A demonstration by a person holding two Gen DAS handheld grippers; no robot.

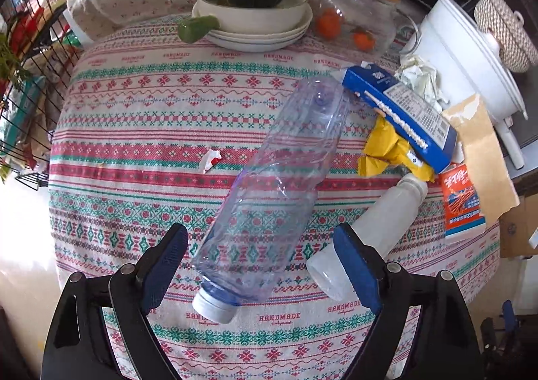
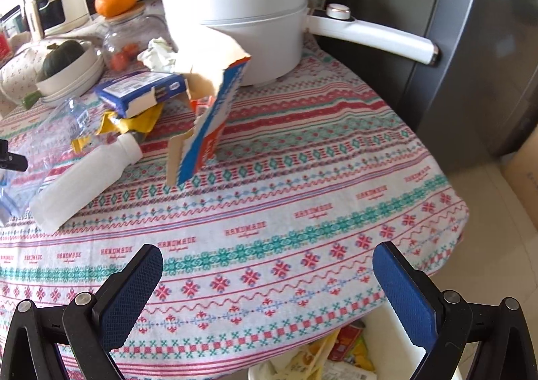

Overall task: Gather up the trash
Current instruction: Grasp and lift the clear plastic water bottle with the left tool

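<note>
Left gripper (image 1: pixel 260 262) hangs over the patterned tablecloth (image 1: pixel 134 131), fingers wide either side of the clear crushed plastic bottle (image 1: pixel 269 185), pads not touching it. Best squeeze looks low on the body near the white cap (image 1: pixel 213 306), staying clear of the frosted white bottle (image 1: pixel 366 232) just beside the right-hand finger. Over to the right gripper (image 2: pixel 267 292): spread wide, empty, above the white bin (image 2: pixel 396 339) of wrappers.

White bin (image 2: pixel 396 343) cut off below
</note>
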